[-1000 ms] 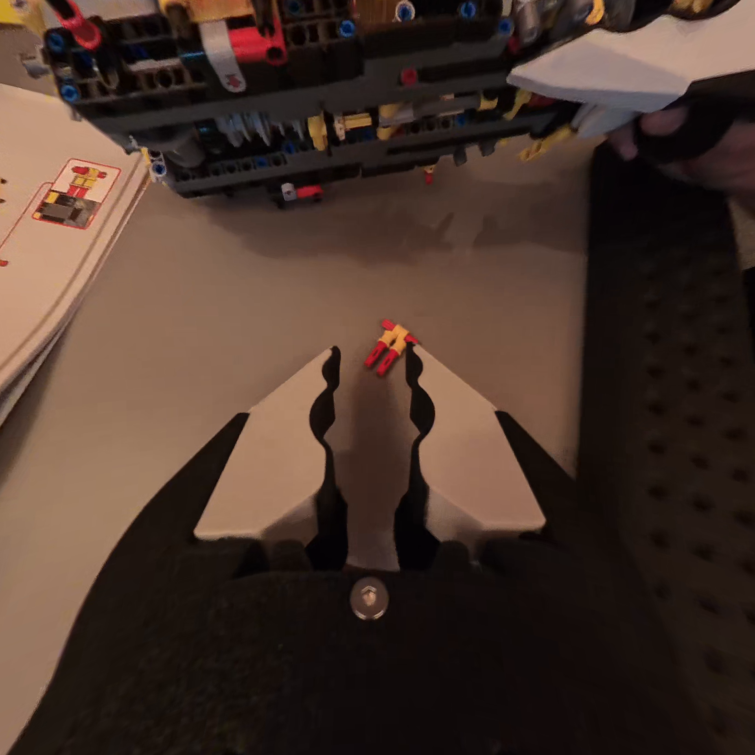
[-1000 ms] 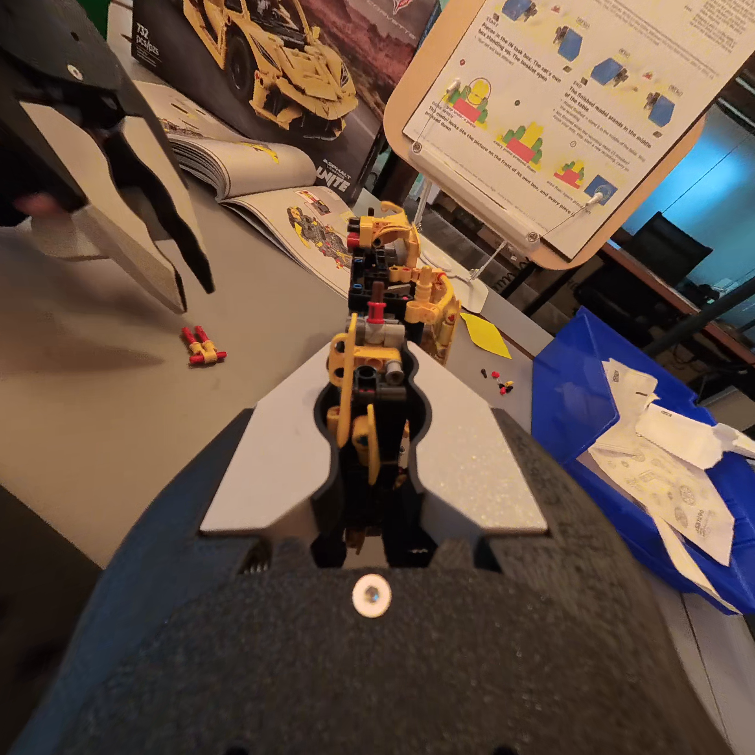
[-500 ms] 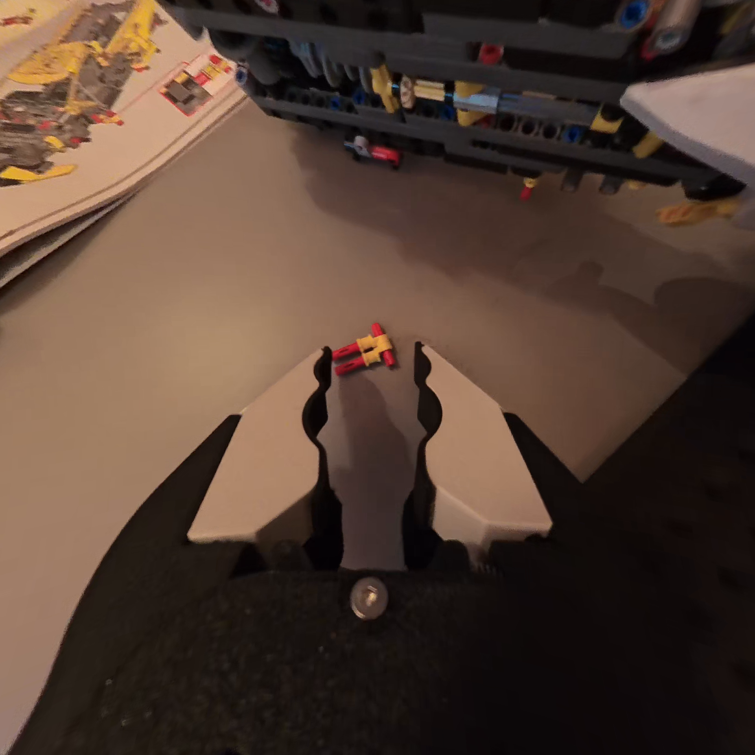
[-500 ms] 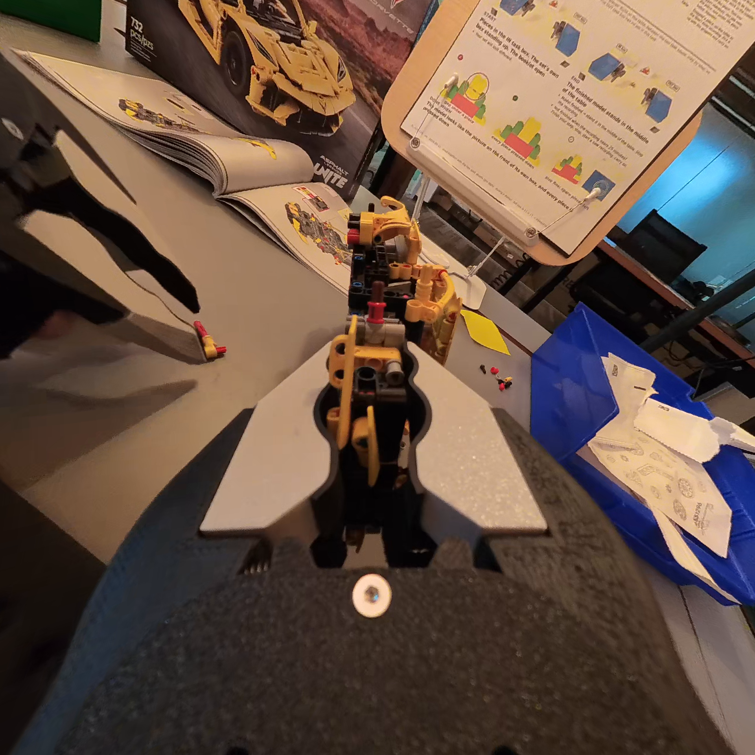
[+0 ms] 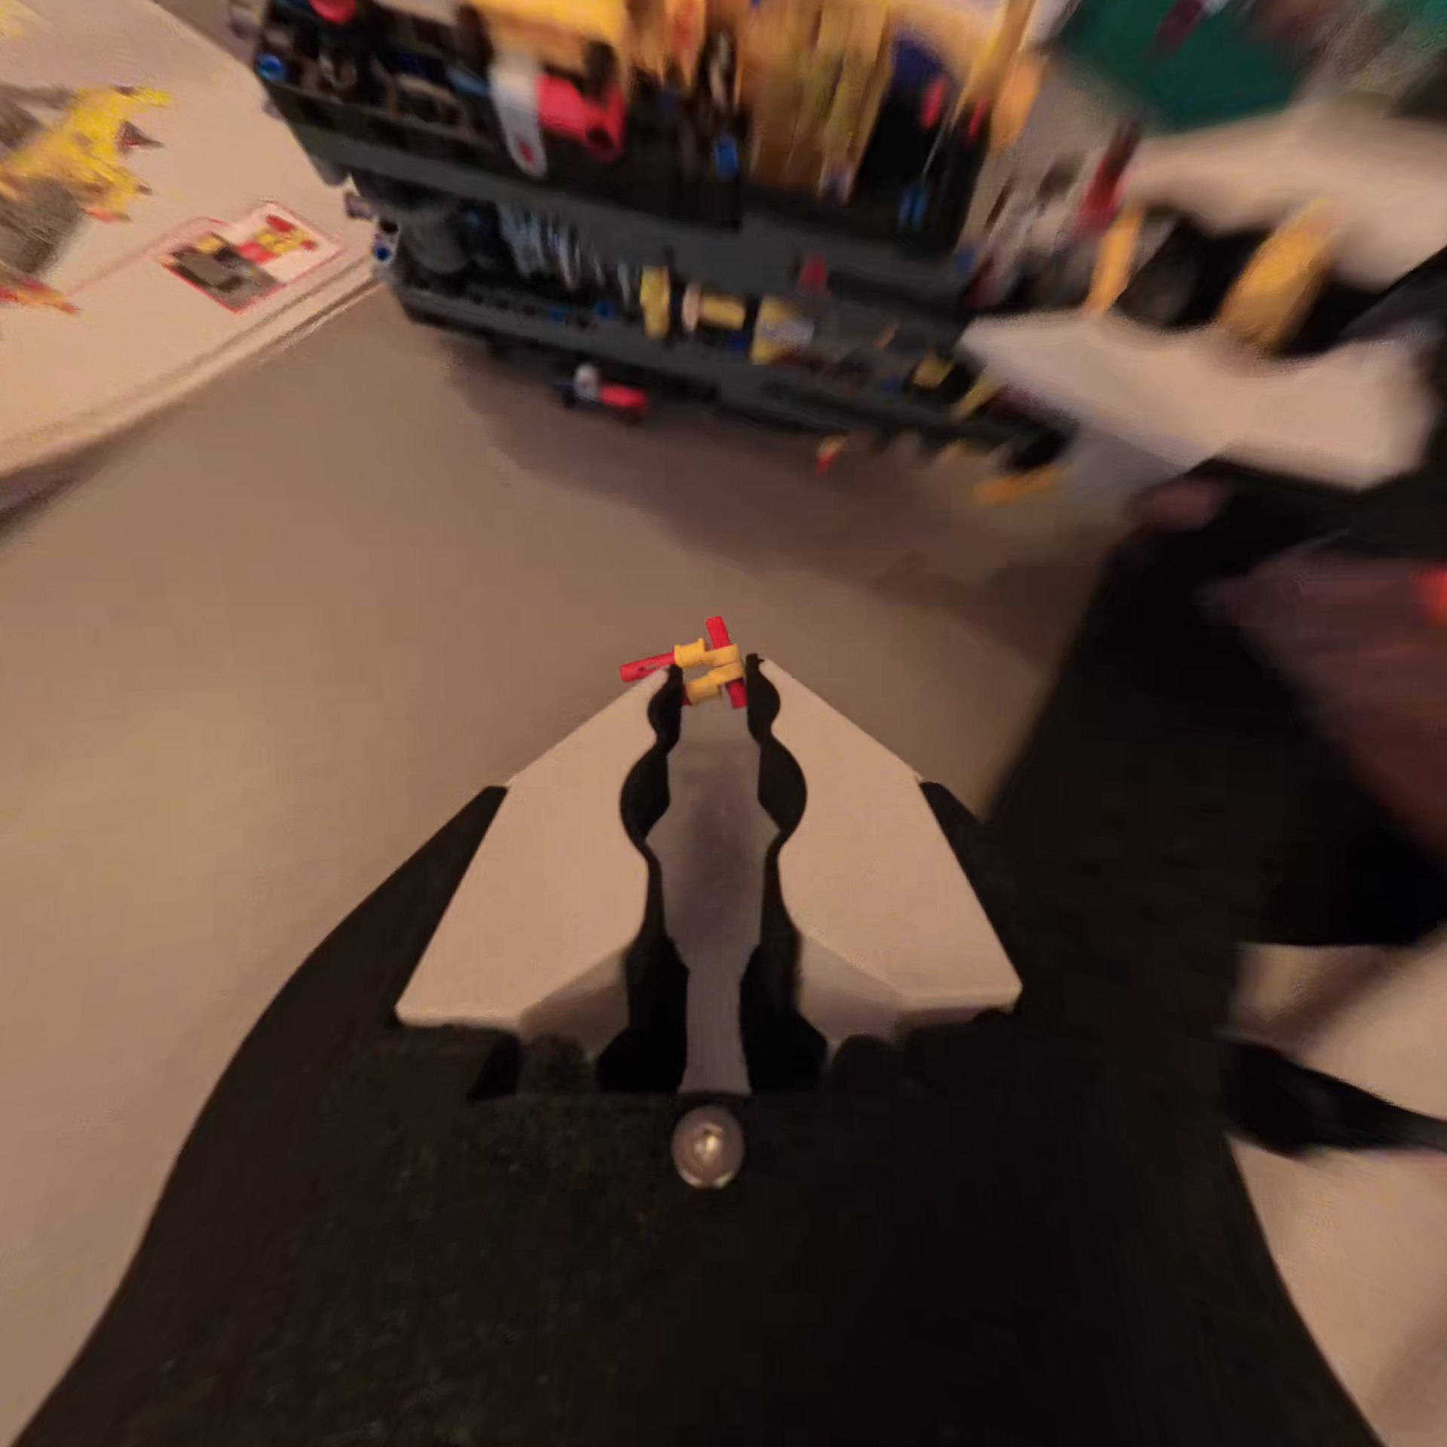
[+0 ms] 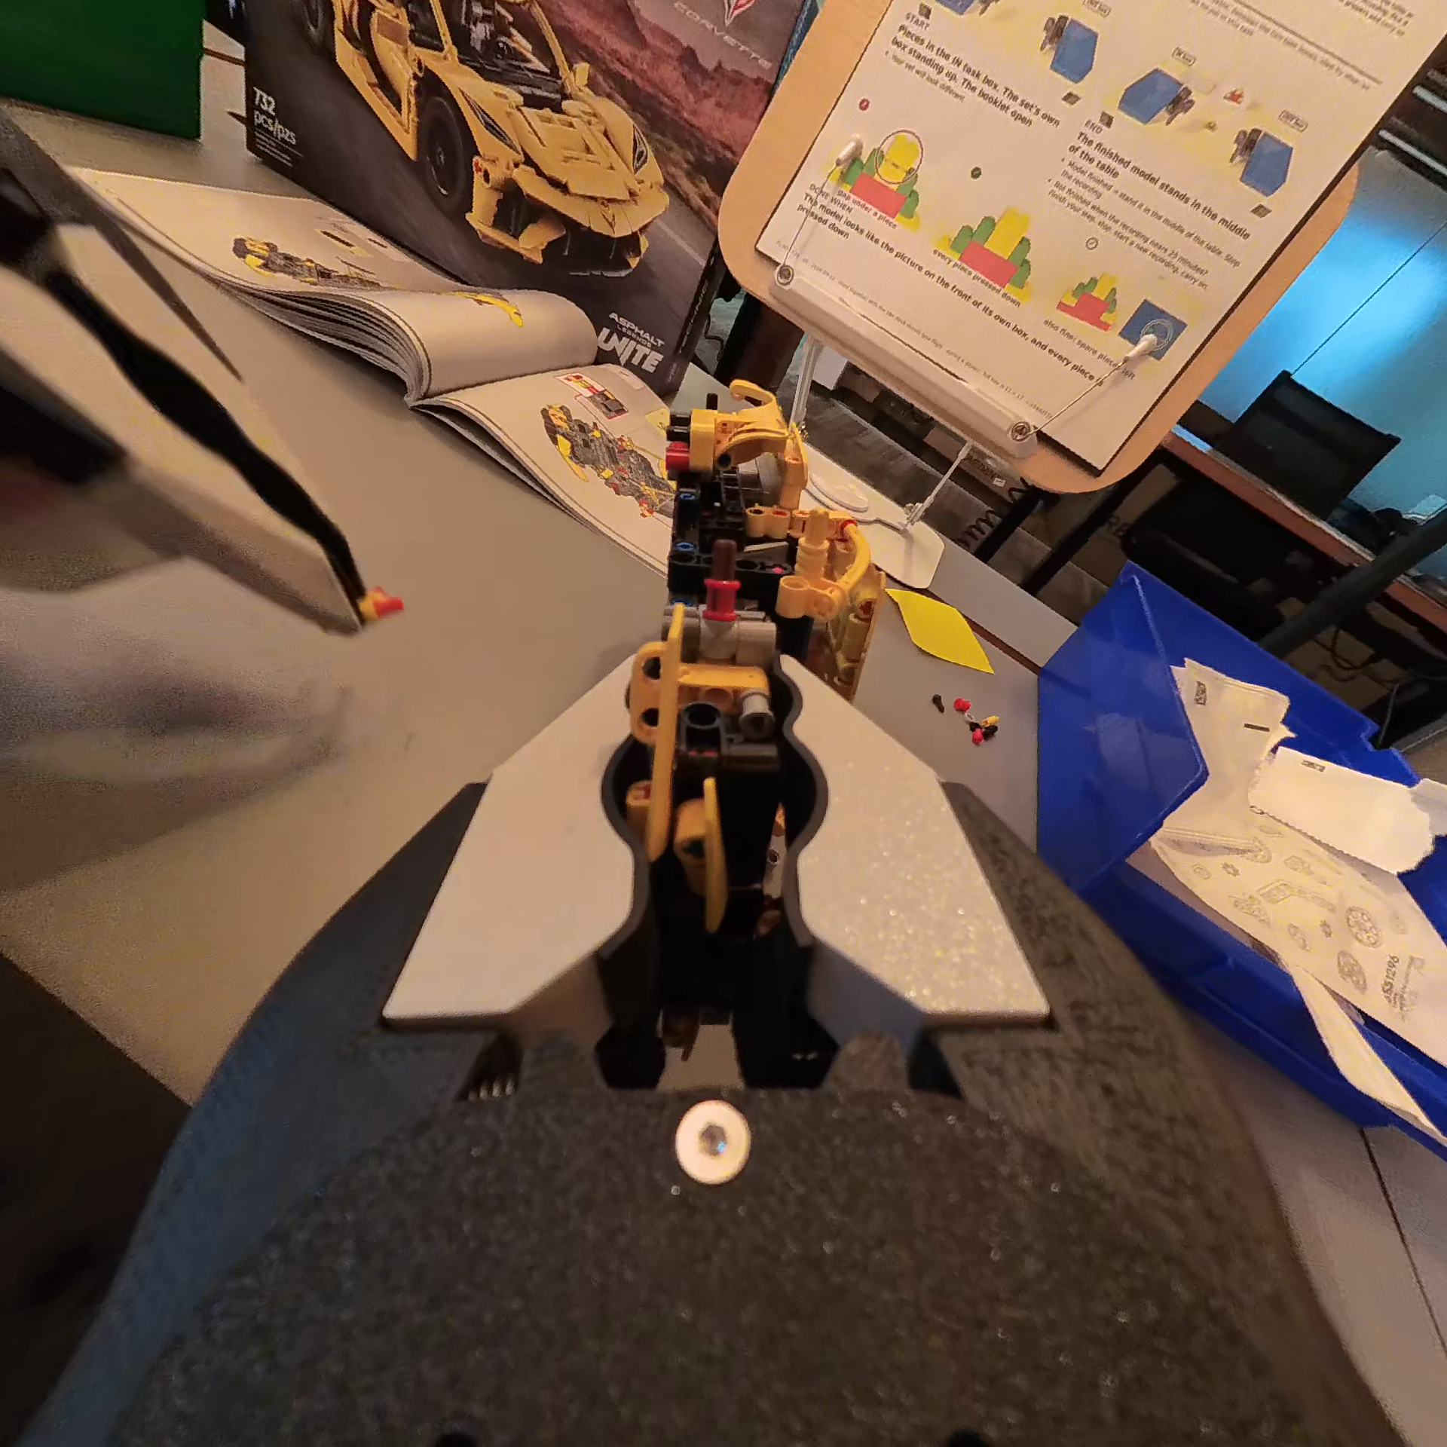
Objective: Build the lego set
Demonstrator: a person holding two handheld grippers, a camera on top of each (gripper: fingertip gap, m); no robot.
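My left gripper [image 5: 709, 675] is shut on a small red and yellow pin piece [image 5: 705, 664], pinched at the very fingertips. The right wrist view shows that gripper [image 6: 356, 603] at the left with the piece [image 6: 381, 604] sticking out of its tip, a little above the grey table [image 6: 485, 626]. My right gripper [image 6: 709, 681] is shut on the partly built black and yellow Lego car model [image 6: 728, 548], which stands on its side on the table. The model [image 5: 626, 235] fills the top of the left wrist view, blurred.
An open instruction booklet [image 6: 438, 337] lies at the back left, with the set's box [image 6: 509, 156] behind it. A sheet on a stand [image 6: 1057, 196] is at the back right. A blue bin [image 6: 1135, 783] holds paper bags. Several loose small pieces [image 6: 971, 716] lie near it. A black mat [image 5: 1174, 783] is at the right.
The red and yellow piece lay on the table between my open left fingers. The left fingers have closed on it and lifted it. The right gripper still holds the model.
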